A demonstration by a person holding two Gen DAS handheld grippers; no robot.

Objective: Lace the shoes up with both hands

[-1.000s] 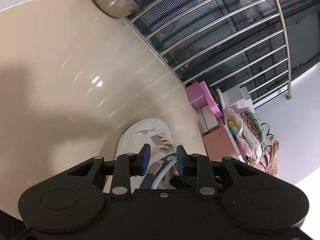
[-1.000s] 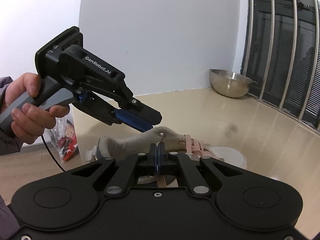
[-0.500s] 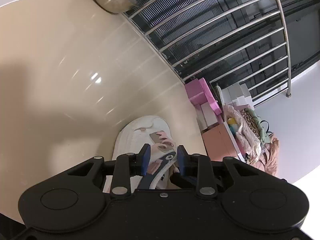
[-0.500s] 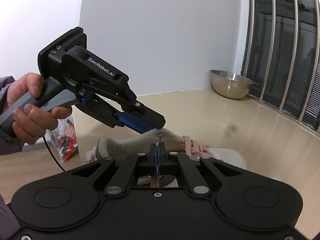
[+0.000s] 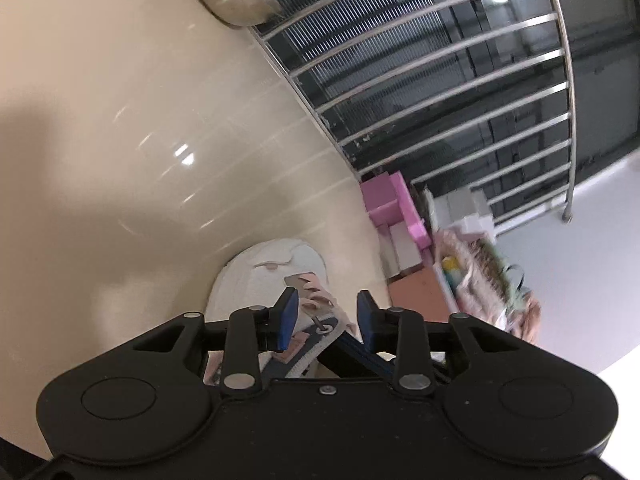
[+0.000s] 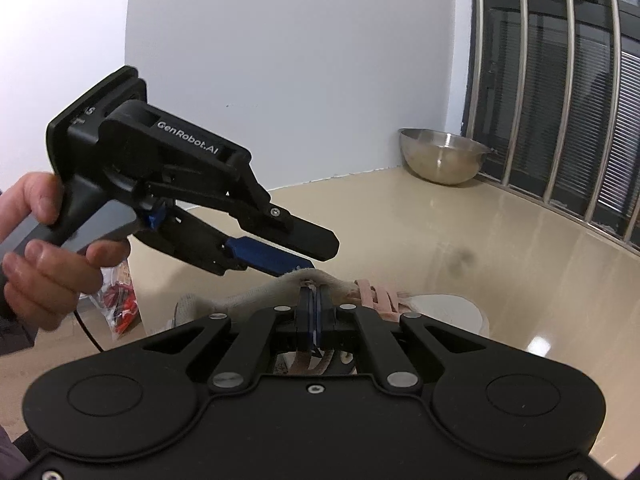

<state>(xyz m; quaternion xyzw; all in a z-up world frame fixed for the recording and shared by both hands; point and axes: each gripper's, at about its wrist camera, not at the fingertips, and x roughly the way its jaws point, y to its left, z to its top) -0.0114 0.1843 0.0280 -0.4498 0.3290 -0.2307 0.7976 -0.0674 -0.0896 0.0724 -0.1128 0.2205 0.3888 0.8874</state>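
A white shoe [image 5: 264, 268] with pink laces [image 5: 316, 296] lies on the beige table, toe pointing away; it also shows in the right wrist view [image 6: 444, 308]. My left gripper [image 5: 326, 312] is open and hovers just above the shoe's top eyelets; in the right wrist view it [image 6: 316, 256] is held by a hand and points down at the shoe's collar. My right gripper [image 6: 314, 300] is shut on the pink lace [image 6: 304, 360], whose end sticks up by an eyelet [image 5: 322, 326] and whose tail runs down behind the fingers.
A steel bowl [image 6: 442, 156] stands at the table's far corner beside a barred window [image 6: 560, 80]. Pink and white boxes [image 5: 394, 204] and bags lie on the floor past the table edge. A plastic bag with red items [image 6: 118, 304] lies on the floor at left.
My left gripper has lifted a little and drawn slightly back over the shoe, staying open. My right gripper has stayed shut on the lace, nearly still.
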